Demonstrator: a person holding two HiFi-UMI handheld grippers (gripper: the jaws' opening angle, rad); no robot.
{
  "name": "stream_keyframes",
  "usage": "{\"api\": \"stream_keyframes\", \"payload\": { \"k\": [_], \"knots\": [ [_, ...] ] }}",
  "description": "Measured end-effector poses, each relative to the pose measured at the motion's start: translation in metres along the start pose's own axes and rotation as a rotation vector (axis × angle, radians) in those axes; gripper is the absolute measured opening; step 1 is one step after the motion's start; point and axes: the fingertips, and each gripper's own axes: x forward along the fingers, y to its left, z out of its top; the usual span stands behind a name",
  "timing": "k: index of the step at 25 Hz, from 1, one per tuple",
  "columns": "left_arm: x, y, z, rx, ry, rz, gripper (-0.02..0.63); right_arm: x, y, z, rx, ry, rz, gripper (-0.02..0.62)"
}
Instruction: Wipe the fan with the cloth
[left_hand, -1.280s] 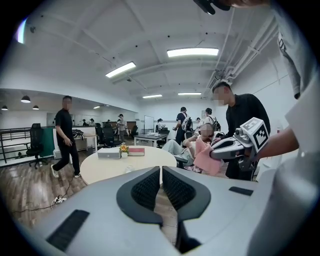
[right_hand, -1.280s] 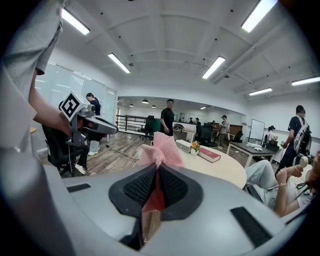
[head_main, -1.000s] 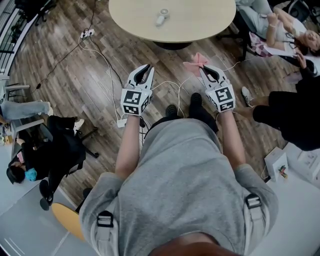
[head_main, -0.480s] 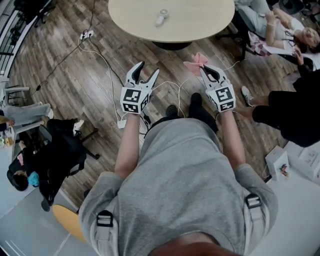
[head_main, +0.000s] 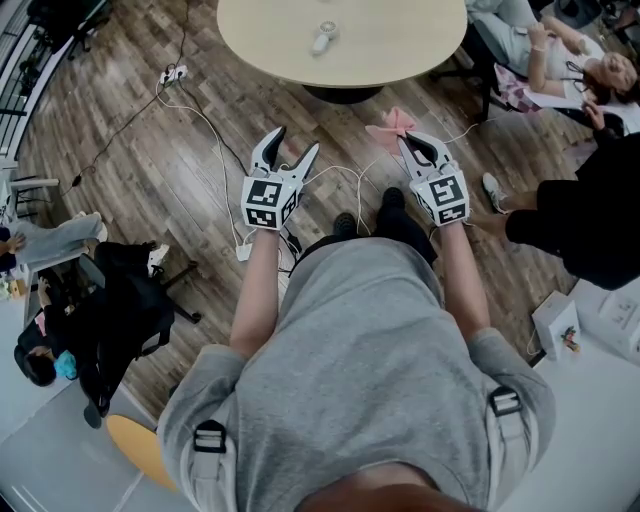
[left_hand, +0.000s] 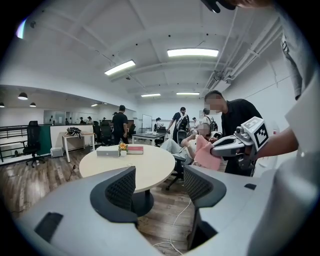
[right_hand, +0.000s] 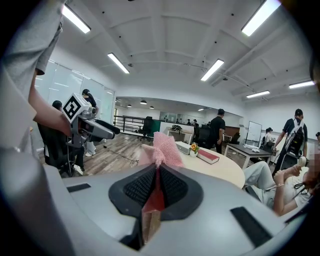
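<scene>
Short of the bench (head_main: 400, 45), the right hand-held gripper (head_main: 410, 142) pinches the cloth (head_main: 390, 122), ready for wiping. The left hand-held gripper (head_main: 292, 141), empty, has just been opening.

Your scene is brightly and evenly lit. Light comes from long ceiling strips (left_hand: 192, 52) overhead, which burn out to flat white in both gripper views. In the head view the wooden floor (head_main: 130, 190) carries a pale sheen, and your shadows fall soft and short. Both gripper views bend hard toward the edges and end in black corners. The cloth (right_hand: 165, 150), close to the lens, reads soft; the far room stays sharper.
</scene>
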Motion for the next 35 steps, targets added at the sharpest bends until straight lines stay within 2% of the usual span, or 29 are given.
{"api": "stream_keyframes", "payload": {
  "k": [8, 17, 35],
  "knots": [
    [0.002, 0.013, -0.007, -0.003, 0.016, 0.009, 0.304, 0.015, 0.003, -0.004, 0.005, 0.005, 0.015, 0.028],
    [0.031, 0.040, -0.003, -0.017, 0.034, 0.051, 0.304, 0.057, -0.023, 0.002, 0.001, -0.002, 0.057, 0.028],
    [0.156, 0.085, 0.022, -0.074, 0.080, 0.111, 0.304, 0.150, -0.140, 0.002, -0.001, 0.031, 0.150, 0.028]
  ]
}}
